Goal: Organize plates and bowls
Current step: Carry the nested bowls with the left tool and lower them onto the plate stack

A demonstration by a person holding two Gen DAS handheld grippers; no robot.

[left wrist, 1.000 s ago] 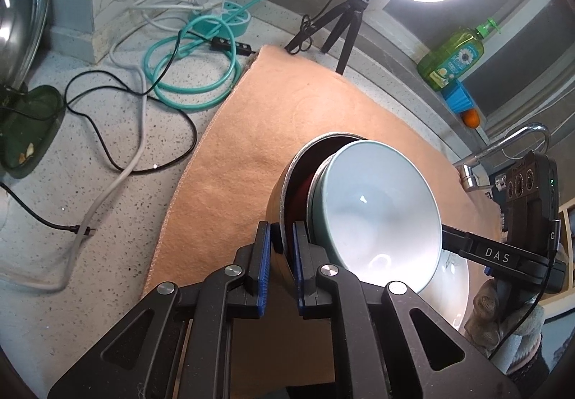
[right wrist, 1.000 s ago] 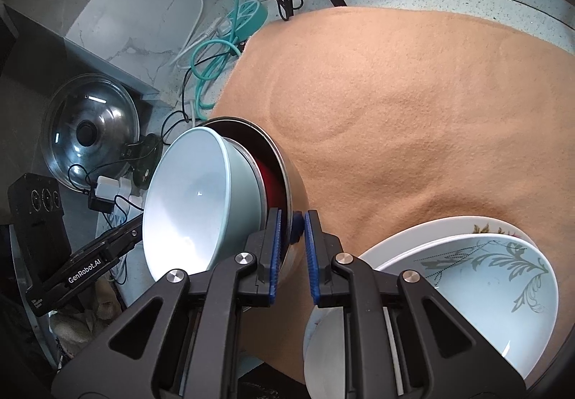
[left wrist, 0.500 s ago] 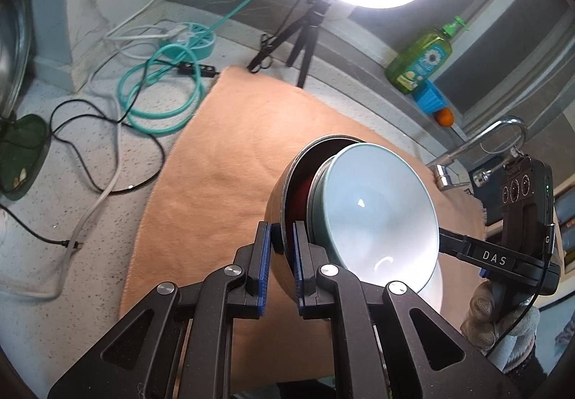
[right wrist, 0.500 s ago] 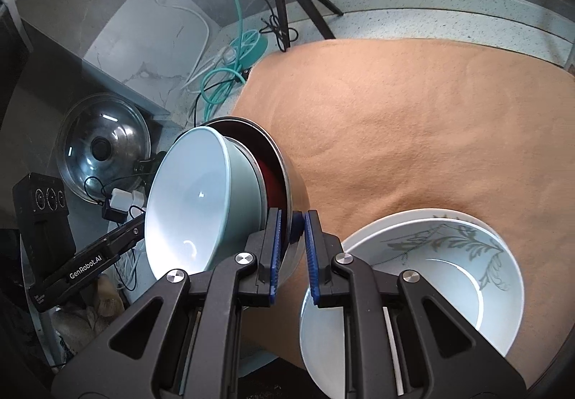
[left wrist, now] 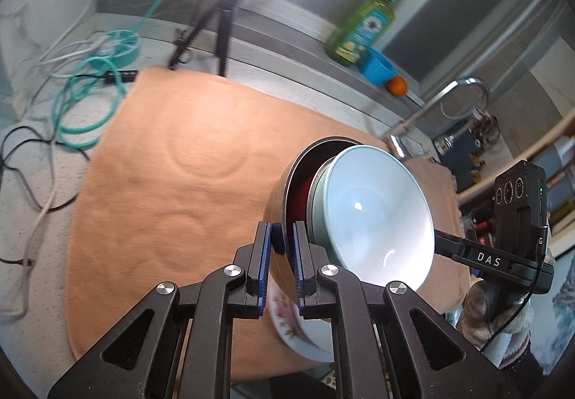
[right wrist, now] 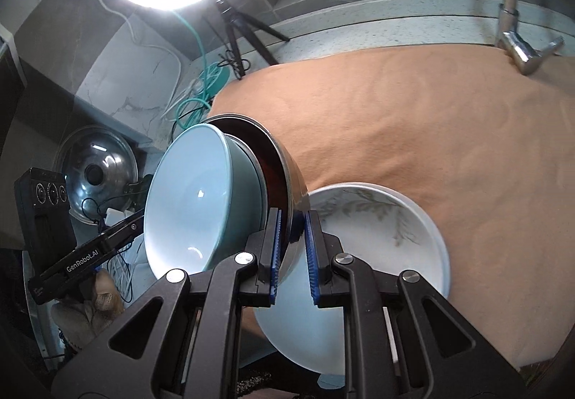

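Note:
A steel bowl with a dark red inside (left wrist: 284,194) (right wrist: 287,169) holds a pale blue bowl (left wrist: 373,215) (right wrist: 194,197) nested in it. Both grippers hold the steel bowl by opposite rim sides, lifted above the peach mat (left wrist: 172,161) (right wrist: 413,118). My left gripper (left wrist: 278,237) is shut on the steel rim. My right gripper (right wrist: 290,224) is shut on the steel rim too. Below the held bowls lies a stack of white leaf-pattern plates (right wrist: 377,230) near the mat's front edge; a floral plate edge (left wrist: 287,320) shows in the left wrist view.
A ring light on a tripod (left wrist: 222,25) (right wrist: 237,28) stands behind the mat. Teal and white cables (left wrist: 90,104) lie left. A green soap bottle (left wrist: 363,28), blue cup (left wrist: 377,66) and orange (left wrist: 395,86) sit on the ledge. A tap (right wrist: 517,50) is right; a pot lid (right wrist: 97,176) left.
Both grippers have raised the nested bowls higher and carried them over the white plates. The grips are unchanged.

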